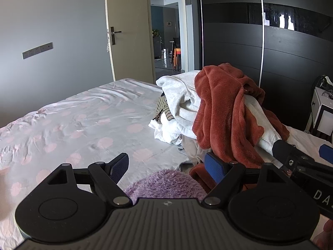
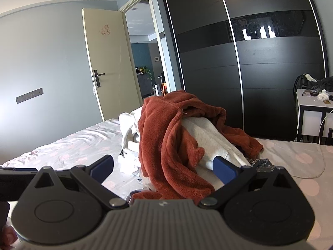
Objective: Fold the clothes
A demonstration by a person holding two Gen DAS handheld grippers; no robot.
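Left wrist: clothes pile (image 1: 218,114) on bed (image 1: 83,129)

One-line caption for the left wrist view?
Left gripper open above purple fluffy garment, facing rust fleece draped over unfolded clothes pile on bed.

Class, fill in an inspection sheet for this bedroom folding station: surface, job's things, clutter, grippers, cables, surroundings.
Surface: bed with a wrinkled pale sheet printed with pink dots; its left part is bare.
Job's things: unfolded heap with a rust fleece garment draped over a light grey sweatshirt; white pieces and a striped item at the heap's left; purple fluffy fabric just below the left gripper.
Clutter: small items on the white nightstand.
Grippers: left gripper open, holding nothing; right gripper open, holding nothing.
Cables: white cable trailing from the nightstand side onto the bed.
Surroundings: dark sliding wardrobe, open cream door, grey wall.
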